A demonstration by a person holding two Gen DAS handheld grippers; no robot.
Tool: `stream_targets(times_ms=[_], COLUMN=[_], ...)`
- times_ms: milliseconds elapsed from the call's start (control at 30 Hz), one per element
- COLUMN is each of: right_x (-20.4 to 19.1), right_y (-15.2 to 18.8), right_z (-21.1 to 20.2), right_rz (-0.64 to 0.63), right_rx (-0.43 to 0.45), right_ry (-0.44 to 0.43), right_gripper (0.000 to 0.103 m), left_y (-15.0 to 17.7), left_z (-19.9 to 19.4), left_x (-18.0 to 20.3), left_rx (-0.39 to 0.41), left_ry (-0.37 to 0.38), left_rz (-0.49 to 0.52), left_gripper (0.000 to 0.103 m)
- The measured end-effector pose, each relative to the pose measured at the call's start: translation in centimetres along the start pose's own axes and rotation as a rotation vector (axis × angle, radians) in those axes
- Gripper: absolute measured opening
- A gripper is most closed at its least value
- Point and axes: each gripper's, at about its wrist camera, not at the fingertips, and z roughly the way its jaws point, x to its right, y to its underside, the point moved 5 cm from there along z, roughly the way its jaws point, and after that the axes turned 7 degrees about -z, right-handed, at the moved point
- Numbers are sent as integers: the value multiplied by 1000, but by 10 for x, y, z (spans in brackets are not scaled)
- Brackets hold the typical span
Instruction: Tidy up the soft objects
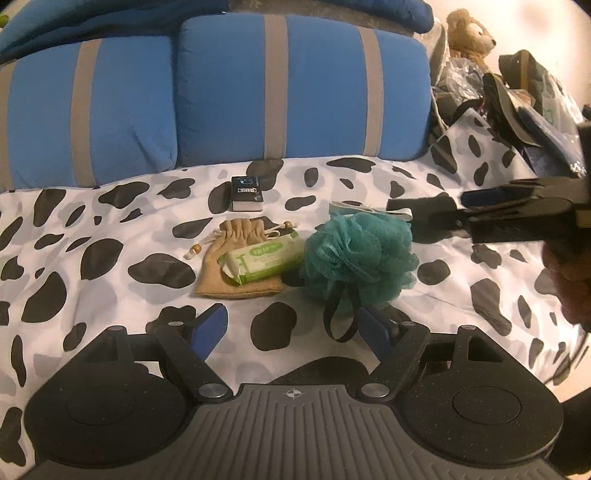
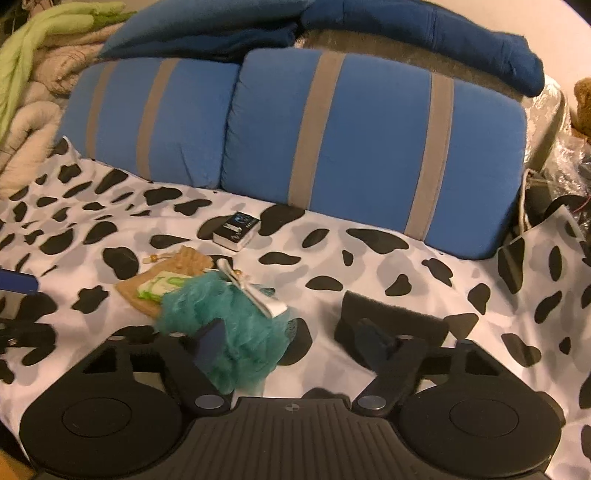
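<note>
A teal bath pouf (image 1: 356,254) lies on the cow-print bedspread (image 1: 110,236), with its black loop toward my left gripper (image 1: 291,326), which is open and empty just in front of it. Left of the pouf a green wipes pack (image 1: 260,260) rests on a tan drawstring pouch (image 1: 236,254). A black sponge (image 2: 391,321) lies at the right finger of my right gripper (image 2: 295,343), which is open with the pouf (image 2: 225,328) at its left finger. In the left wrist view the right gripper (image 1: 443,210) comes in from the right above the sponge (image 1: 421,208).
A small black box (image 1: 246,194) lies behind the pouch. Two blue cushions with grey stripes (image 1: 295,92) line the back. A teddy bear (image 1: 471,35) and a pile of bags (image 1: 517,96) sit at the right. Beige and green blankets (image 2: 33,74) are at the left.
</note>
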Motion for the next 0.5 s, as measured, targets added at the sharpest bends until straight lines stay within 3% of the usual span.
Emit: stream_targets(times_ms=[233,333,400,500], right_x=[-1,-2,-2,-3], right_y=[-8,-8,-7,-8], right_z=[37,51,58,50], right_rz=[-6,-6,-4,-16], right_rx=[-18,-43,-72,-69], right_ry=[-35,-57,-63,-67], right_gripper=[50,37,21,15], left_y=[-4,-3,-2,0], left_z=[6,8,11,14], left_x=[0,2,3,4], left_rx=[-33,-40,-54,-84], left_ry=[26,34,32,42], left_rz=[-23,-21,-20,-32], left_gripper=[78,78,78,78])
